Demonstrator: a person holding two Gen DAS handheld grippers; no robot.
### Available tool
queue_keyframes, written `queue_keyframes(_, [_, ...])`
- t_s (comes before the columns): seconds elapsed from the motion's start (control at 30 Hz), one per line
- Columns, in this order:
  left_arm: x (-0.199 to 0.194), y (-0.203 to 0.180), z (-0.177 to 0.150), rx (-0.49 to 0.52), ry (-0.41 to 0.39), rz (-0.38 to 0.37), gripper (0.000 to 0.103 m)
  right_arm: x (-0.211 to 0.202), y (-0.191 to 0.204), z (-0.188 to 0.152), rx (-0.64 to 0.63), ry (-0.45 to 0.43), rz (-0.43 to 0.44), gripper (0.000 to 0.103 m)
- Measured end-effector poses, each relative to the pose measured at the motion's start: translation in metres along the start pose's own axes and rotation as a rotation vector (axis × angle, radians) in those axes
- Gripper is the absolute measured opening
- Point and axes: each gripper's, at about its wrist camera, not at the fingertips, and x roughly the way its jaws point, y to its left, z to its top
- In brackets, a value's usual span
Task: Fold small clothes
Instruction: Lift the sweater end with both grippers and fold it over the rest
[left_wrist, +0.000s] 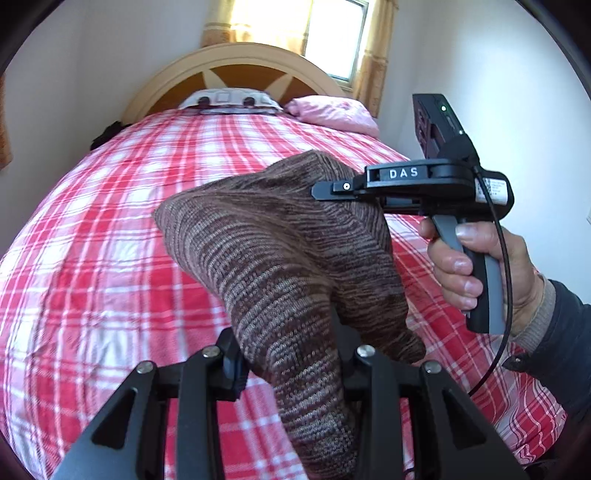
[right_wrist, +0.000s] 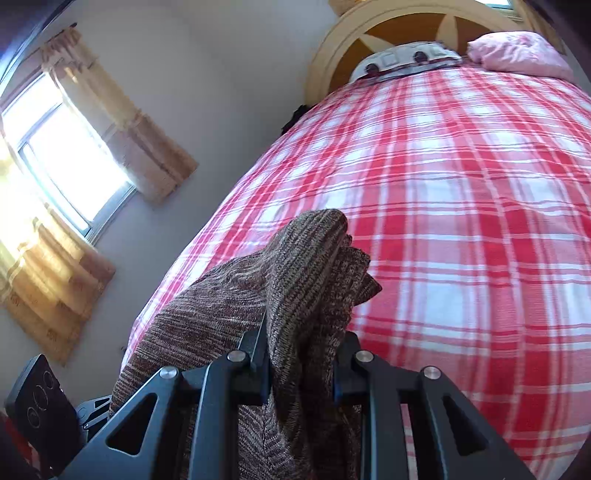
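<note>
Left wrist view: both grippers clamp one brown knit garment (left_wrist: 280, 236) above plaid bed (left_wrist: 110, 229).
Left gripper (left_wrist: 295, 354) and right gripper (right_wrist: 301, 363) grip bunched folds; pads hidden by cloth. Pink pillow (left_wrist: 332, 112) at headboard corner.

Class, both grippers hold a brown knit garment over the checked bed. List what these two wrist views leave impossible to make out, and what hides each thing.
- Left wrist view: the left gripper pads, buried in the brown knit garment.
- Left wrist view: the right gripper's fingertips, behind the garment.
- Right wrist view: the right gripper pads, wrapped in knit.
- Both views: the garment's kind and lower hem, cut off by the bottom edge.
</note>
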Motion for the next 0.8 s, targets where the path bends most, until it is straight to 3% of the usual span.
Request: queue_keyframes(0.8, [-0.096,0.104,-0.029,-0.139,-0.133,0.162,0.035,0.097,0.155,0.025,-0.171,0.055,0.14,0.024])
